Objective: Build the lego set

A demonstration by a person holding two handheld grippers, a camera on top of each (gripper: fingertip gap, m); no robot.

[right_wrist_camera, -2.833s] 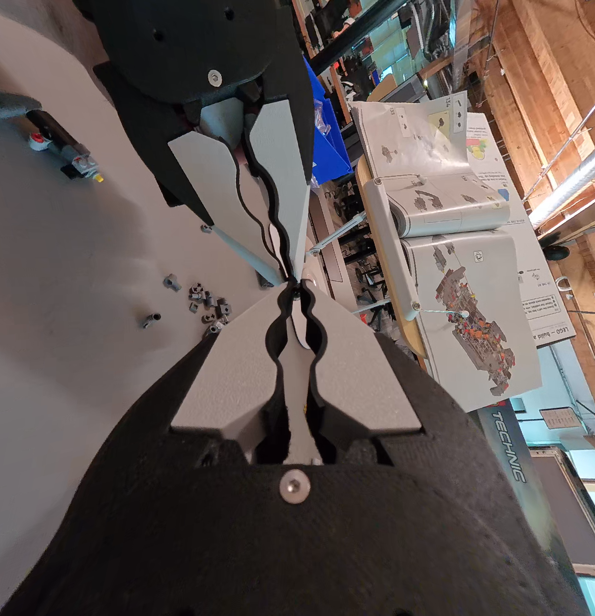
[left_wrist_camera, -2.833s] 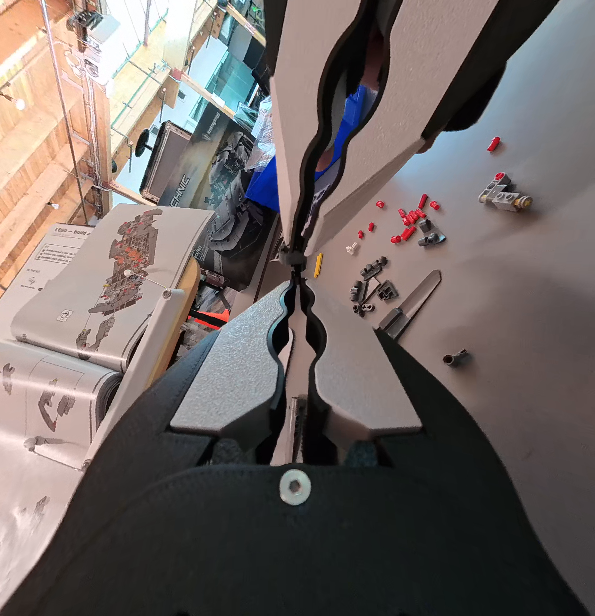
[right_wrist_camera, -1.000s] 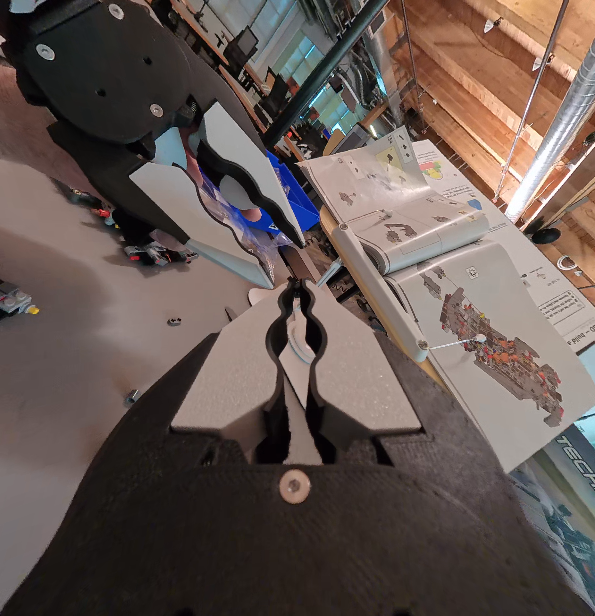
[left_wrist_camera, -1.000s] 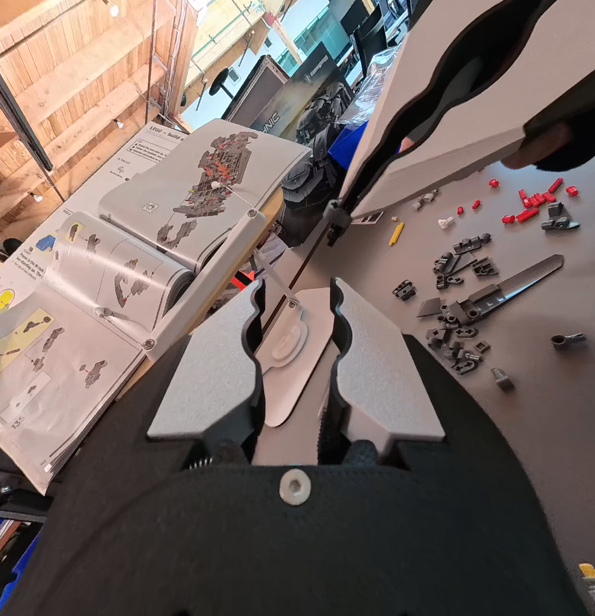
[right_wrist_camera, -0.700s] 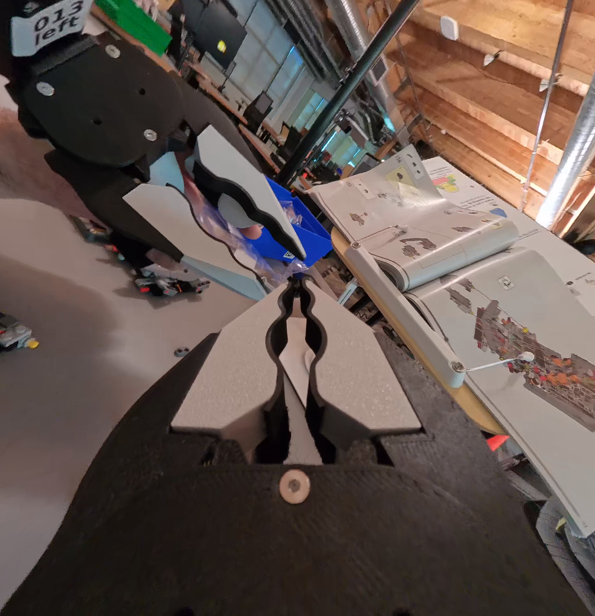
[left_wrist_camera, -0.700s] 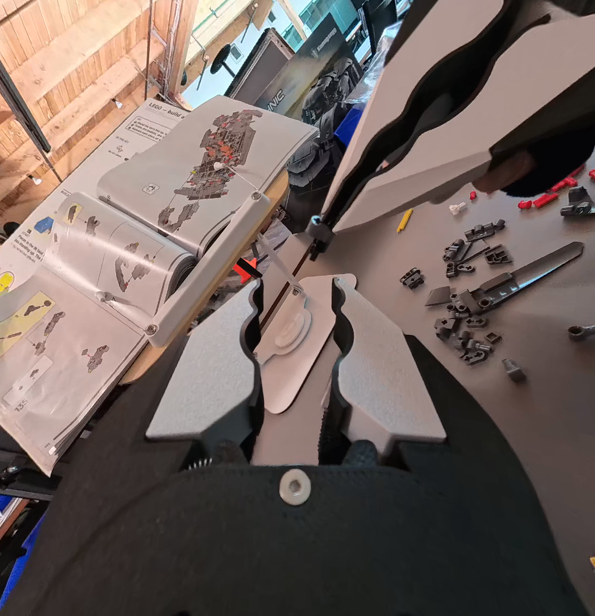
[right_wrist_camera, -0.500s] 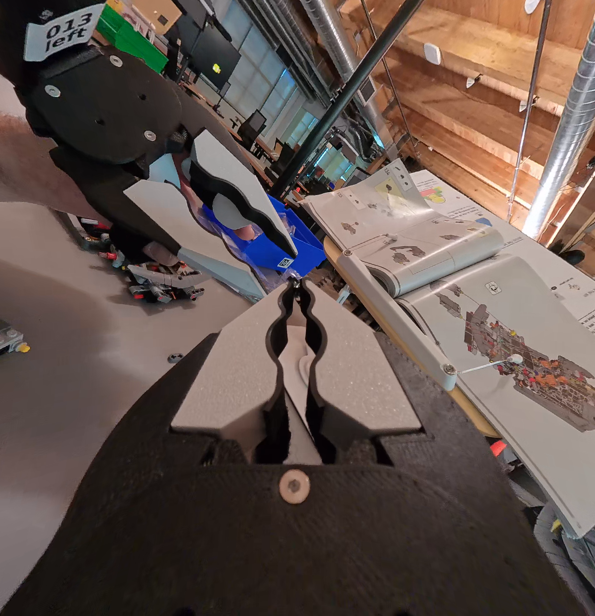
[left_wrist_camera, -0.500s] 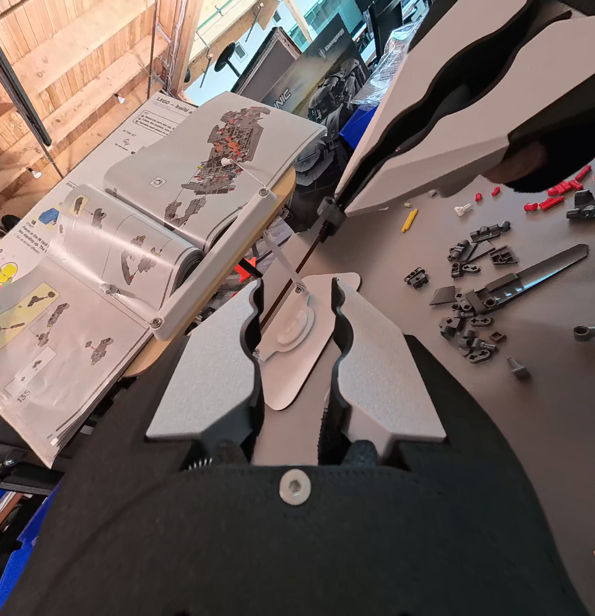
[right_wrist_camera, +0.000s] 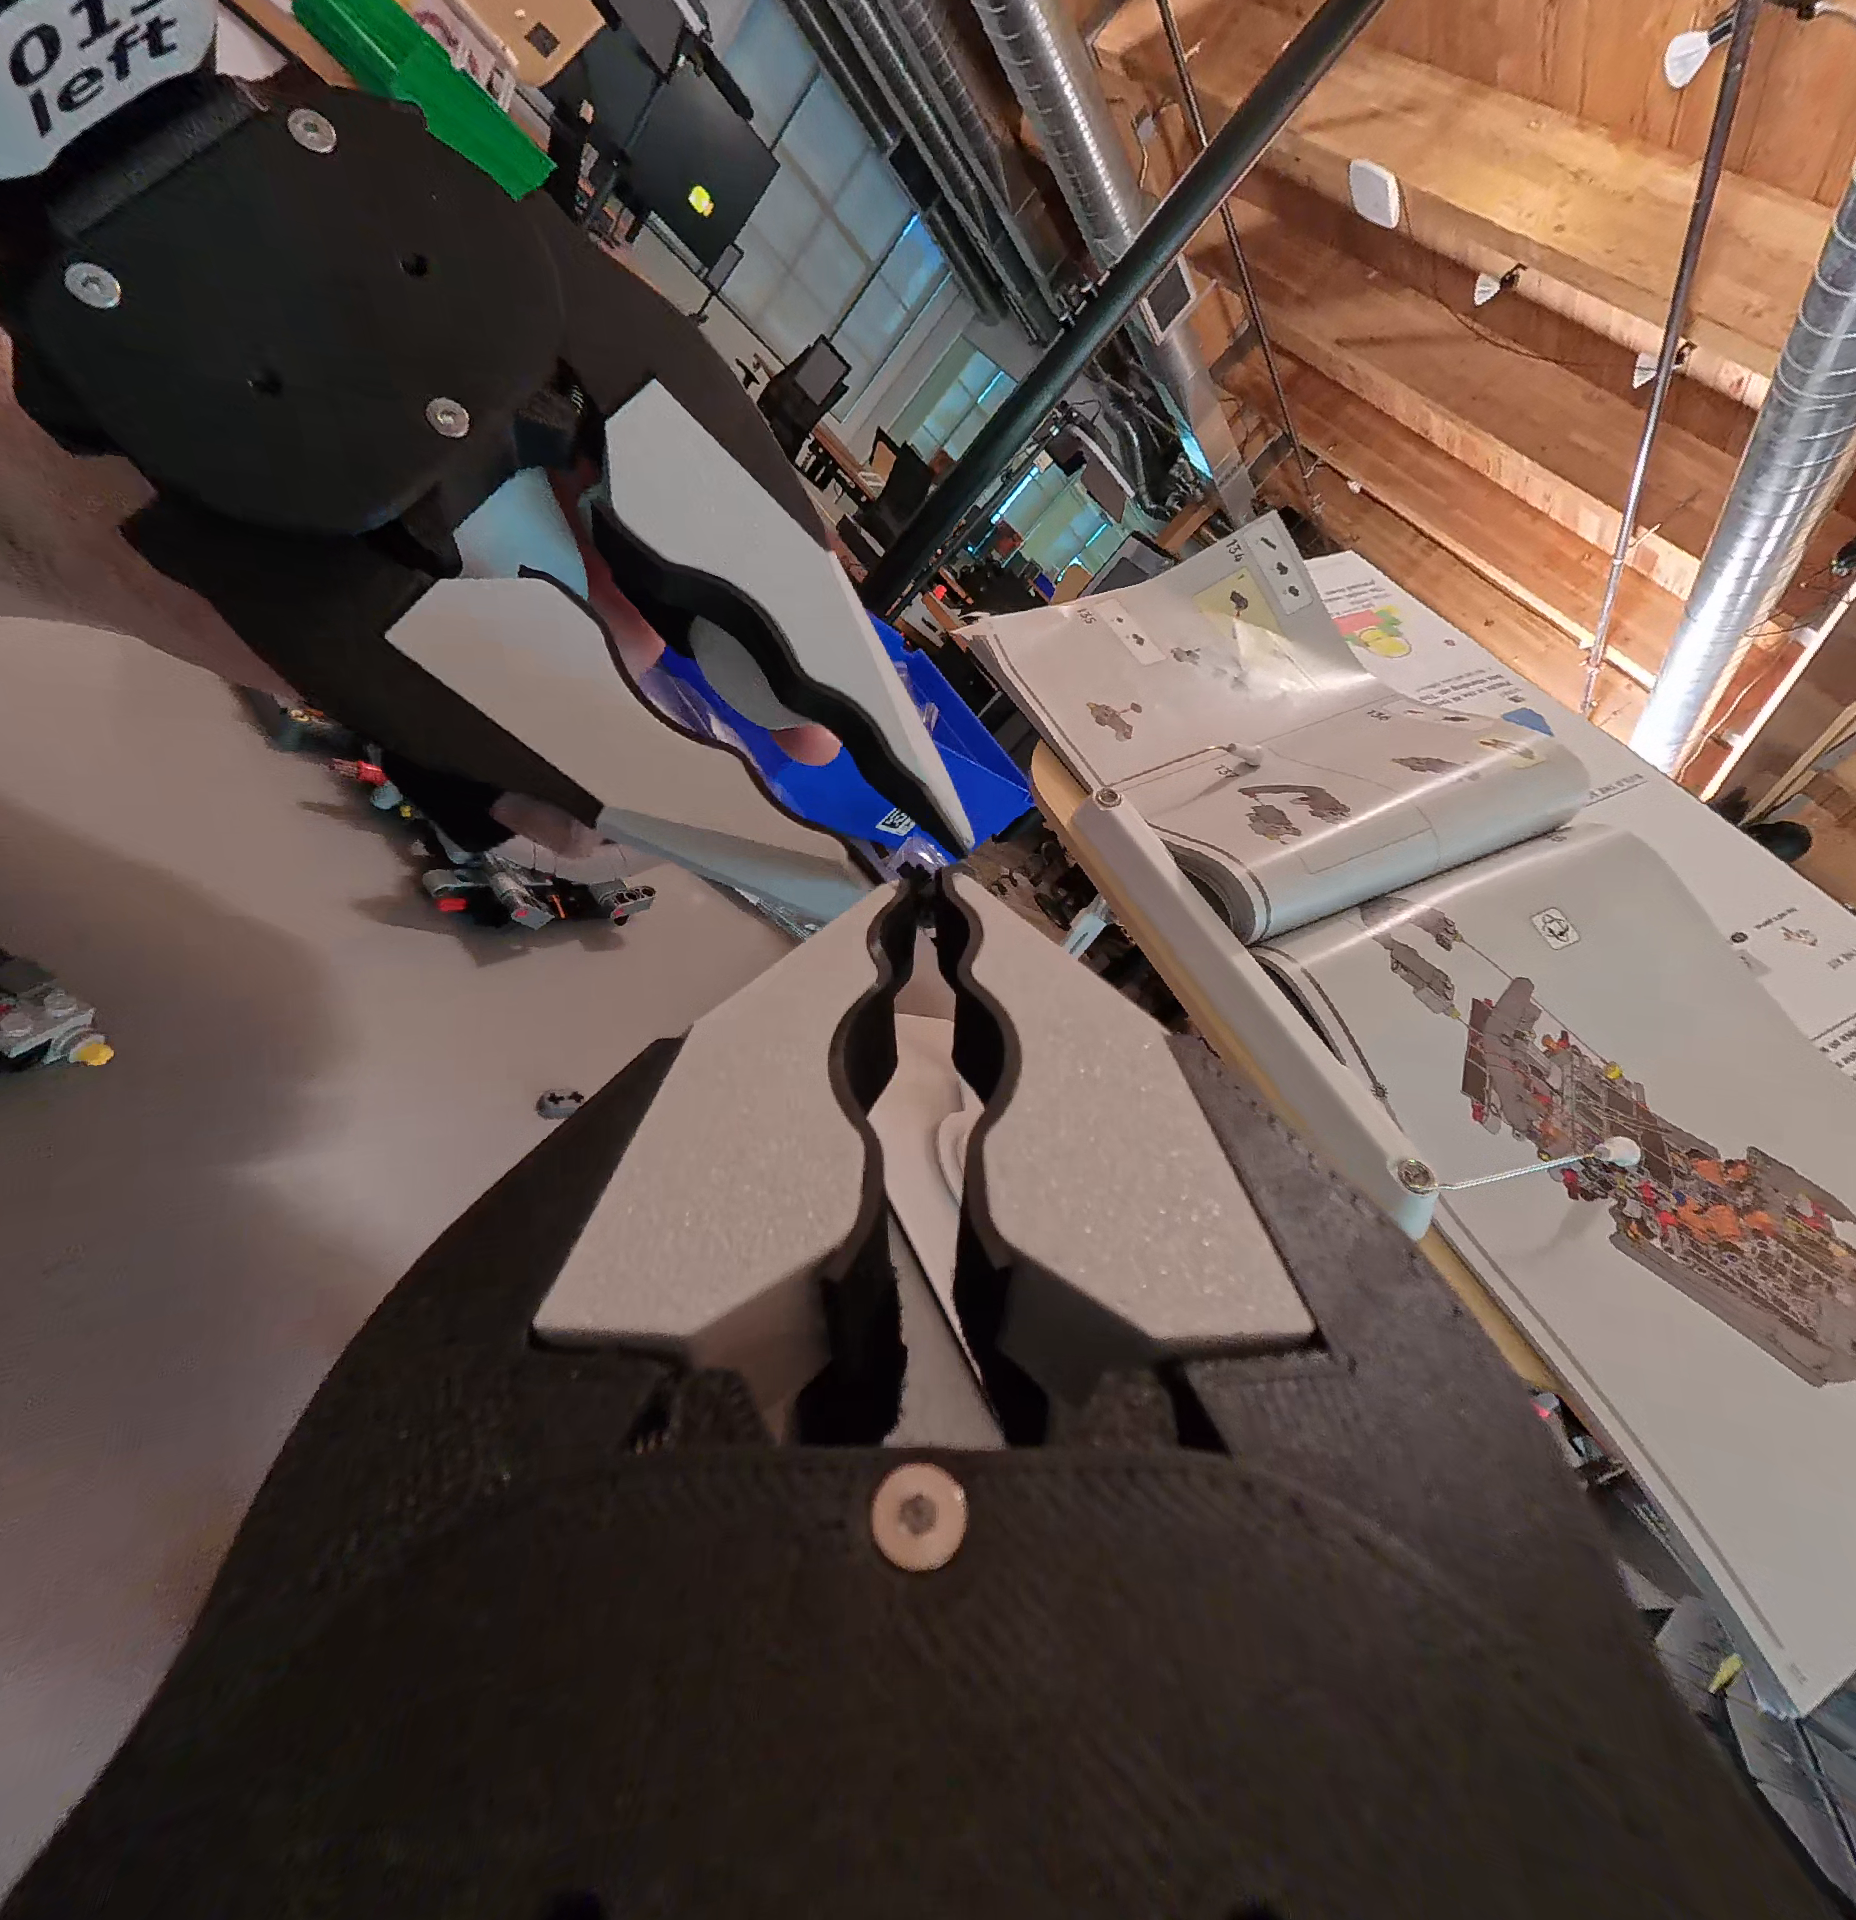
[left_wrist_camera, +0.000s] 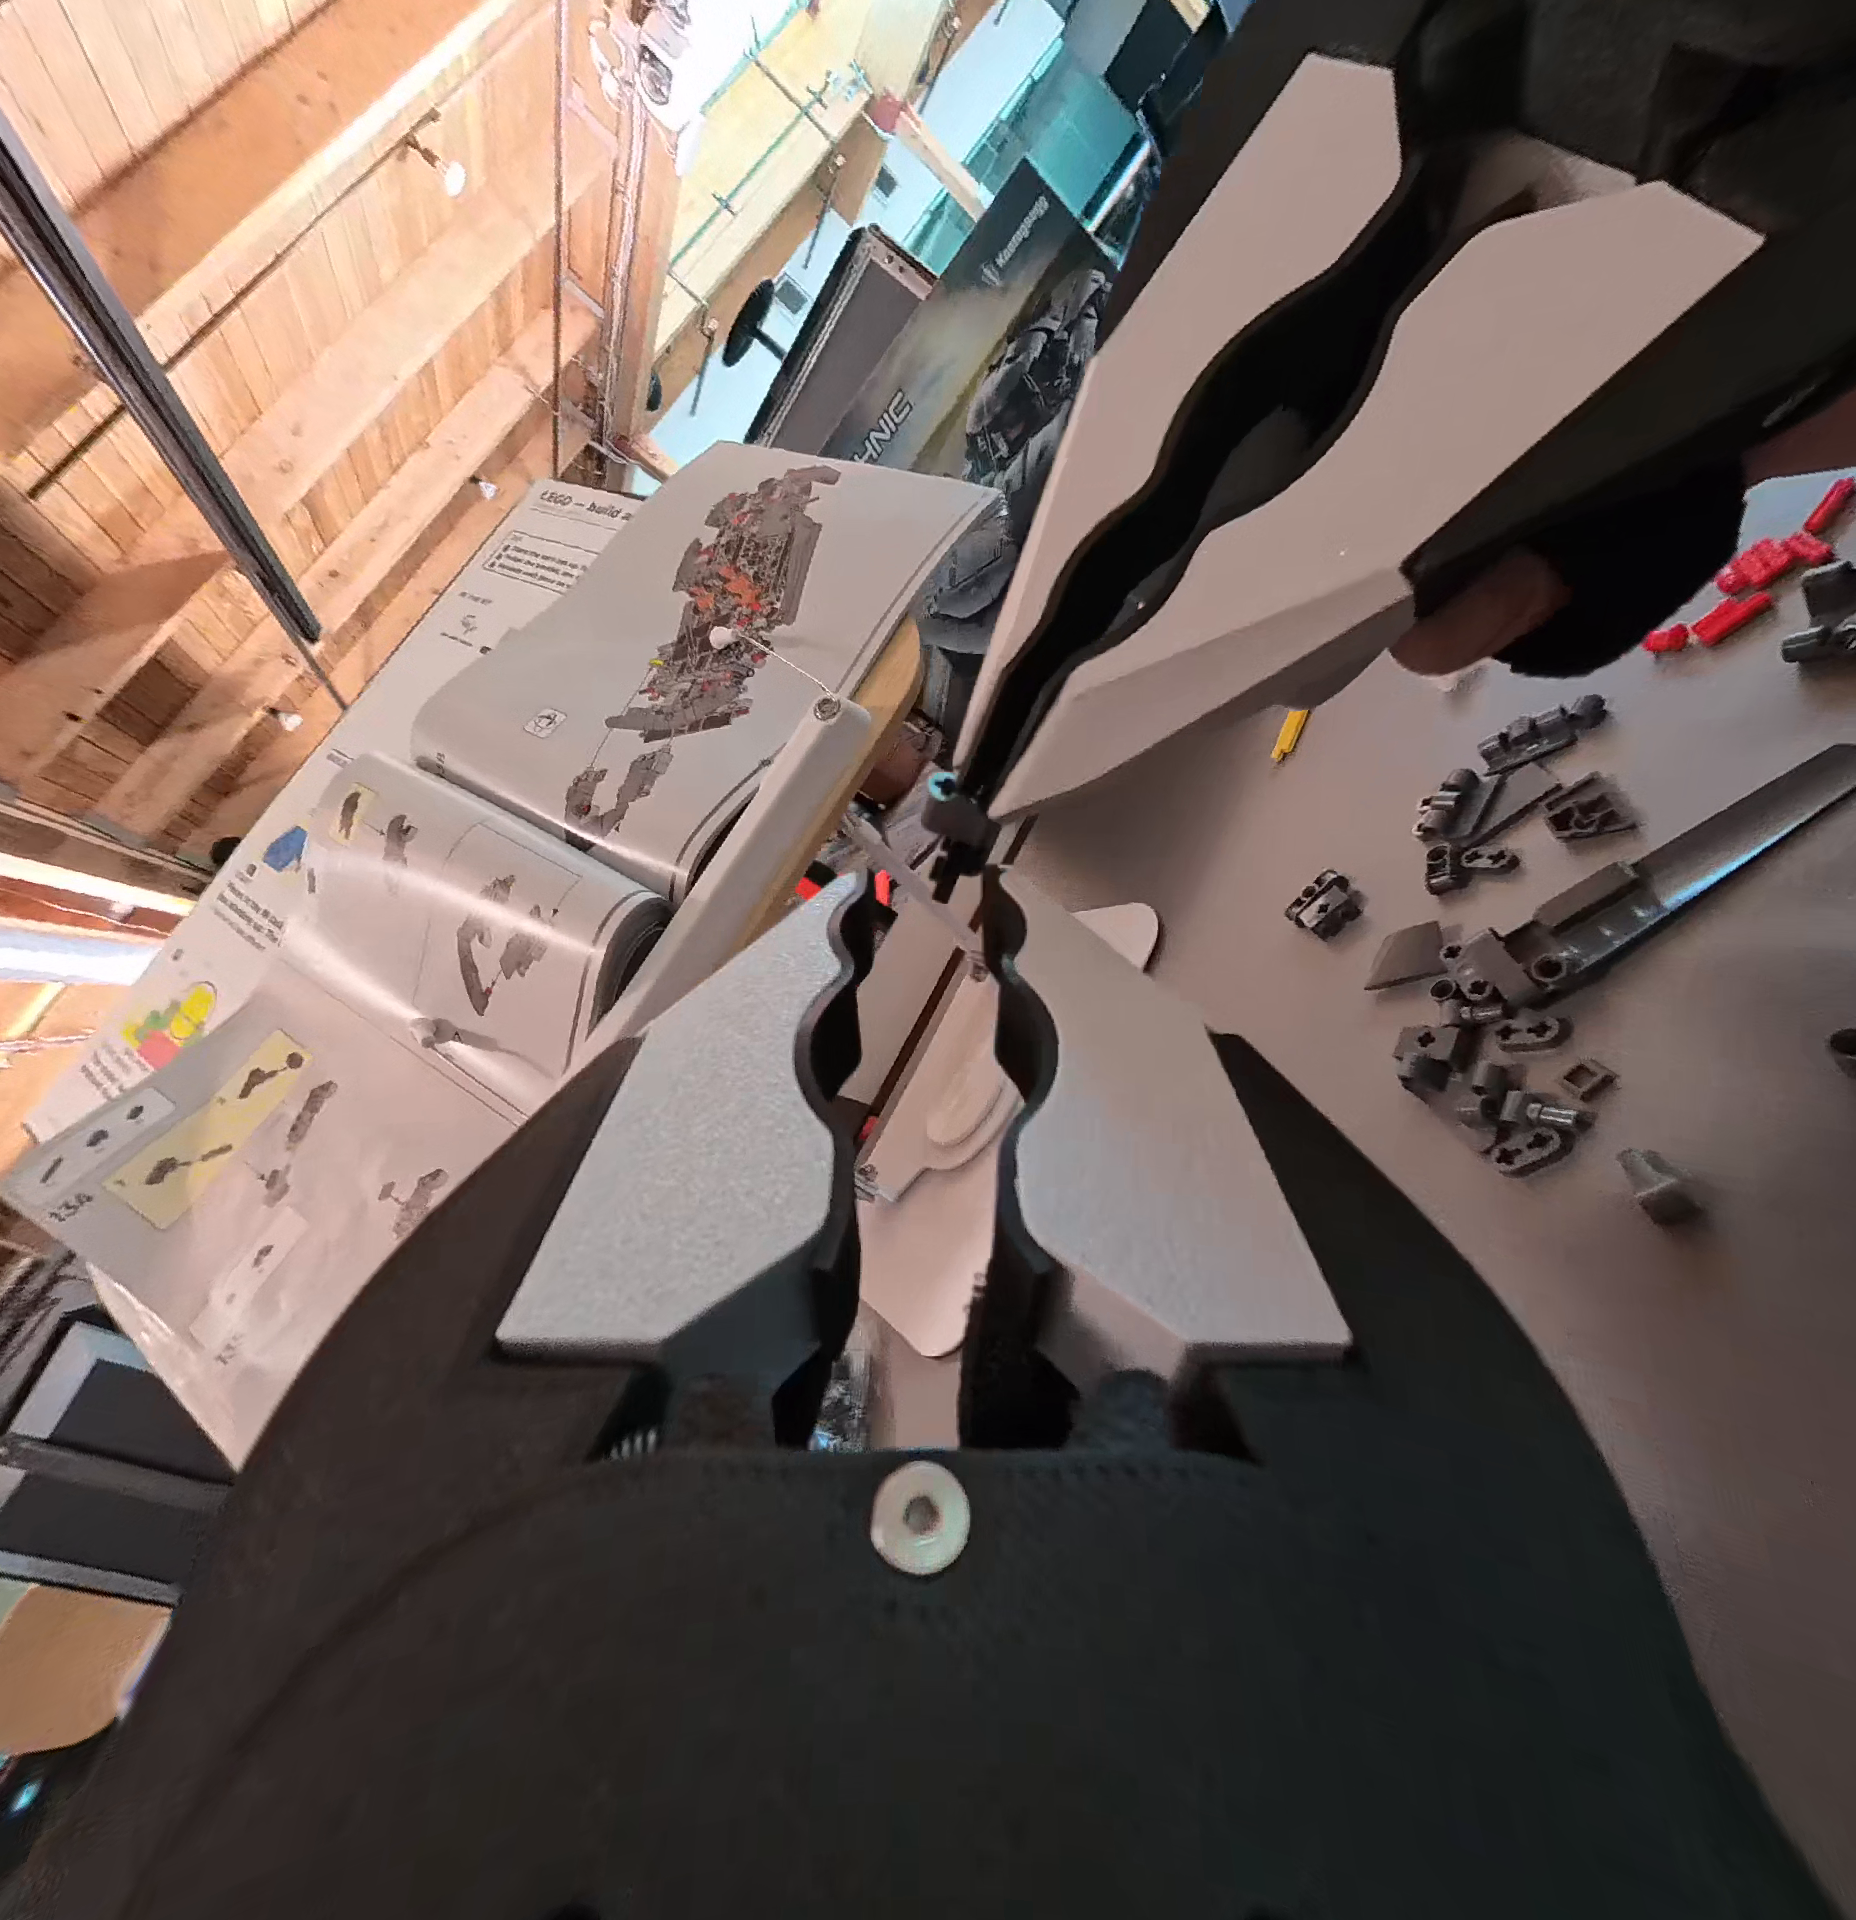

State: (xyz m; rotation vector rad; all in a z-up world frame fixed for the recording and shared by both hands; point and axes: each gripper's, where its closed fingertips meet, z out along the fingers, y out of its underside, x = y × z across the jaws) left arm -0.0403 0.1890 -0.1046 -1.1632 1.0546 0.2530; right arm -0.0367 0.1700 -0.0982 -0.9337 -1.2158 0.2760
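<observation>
Open instruction book (left_wrist_camera: 633, 748): its lower pages are motion-blurred and run off the left edge. Small dark piece (left_wrist_camera: 955, 826) at the right gripper's tips: its shape is too small to tell. Blue bin (right_wrist_camera: 851, 790): largely hidden behind the left gripper (right_wrist_camera: 908, 842).

Left wrist view: camera sits behind its own fingers, rolled, facing along the grey bench (left_wrist_camera: 1526, 1351) toward its far edge, close above the surface. The instruction booklet (left_wrist_camera: 695, 644) on its stand is at left, loose dark parts (left_wrist_camera: 1475, 997) at right.

Right wrist view: same mounting, facing the opposite way across that edge — bench (right_wrist_camera: 228, 1195) at left, booklet (right_wrist_camera: 1526, 1018) at right, wooden ceiling above.

Shared: booklet, bench edge — and each view shows the other gripper near, tip to tip.
</observation>
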